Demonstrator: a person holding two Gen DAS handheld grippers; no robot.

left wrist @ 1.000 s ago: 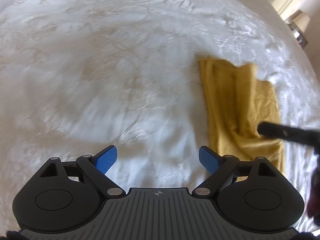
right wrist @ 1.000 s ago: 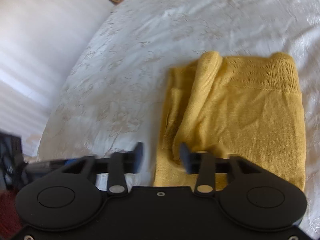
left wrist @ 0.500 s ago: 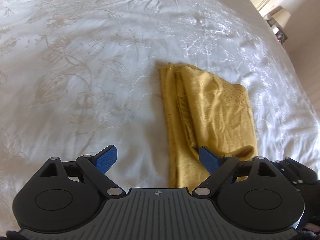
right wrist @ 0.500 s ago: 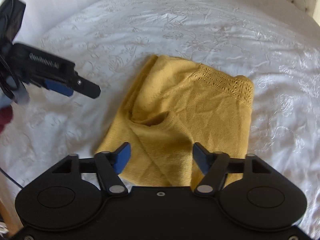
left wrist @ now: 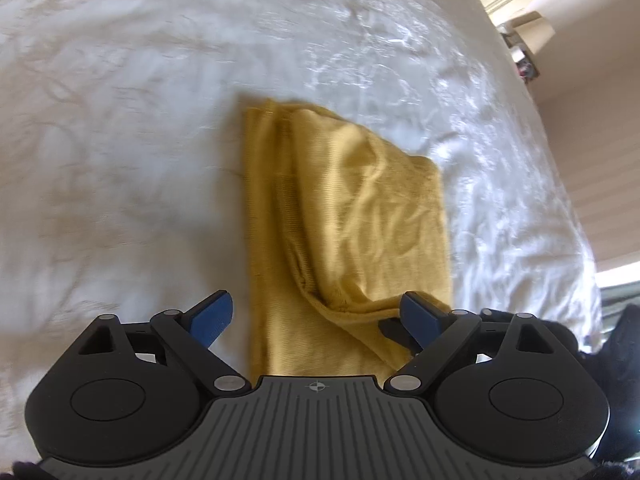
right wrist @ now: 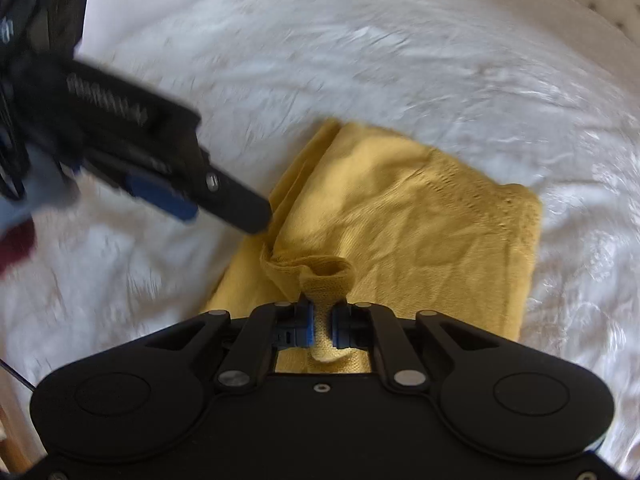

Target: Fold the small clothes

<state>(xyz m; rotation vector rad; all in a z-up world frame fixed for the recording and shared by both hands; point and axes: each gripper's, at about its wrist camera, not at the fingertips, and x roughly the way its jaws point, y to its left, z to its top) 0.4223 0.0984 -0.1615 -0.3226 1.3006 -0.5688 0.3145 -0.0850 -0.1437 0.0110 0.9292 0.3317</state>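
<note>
Garment (left wrist: 348,216), mustard knit, folded, rumpled

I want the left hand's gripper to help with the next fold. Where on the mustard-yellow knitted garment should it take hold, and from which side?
Probably the near left edge of the mustard-yellow knitted garment, coming down from above over the white embroidered bedspread. That edge lies flat and free between the open left gripper fingers, while the right gripper, whose jaws have just been closing, already pinches a bunched fold at the near right.

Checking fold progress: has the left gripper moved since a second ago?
Yes. The left gripper has come over the yellow garment, which earlier lay off to the right on the white bedspread.
</note>
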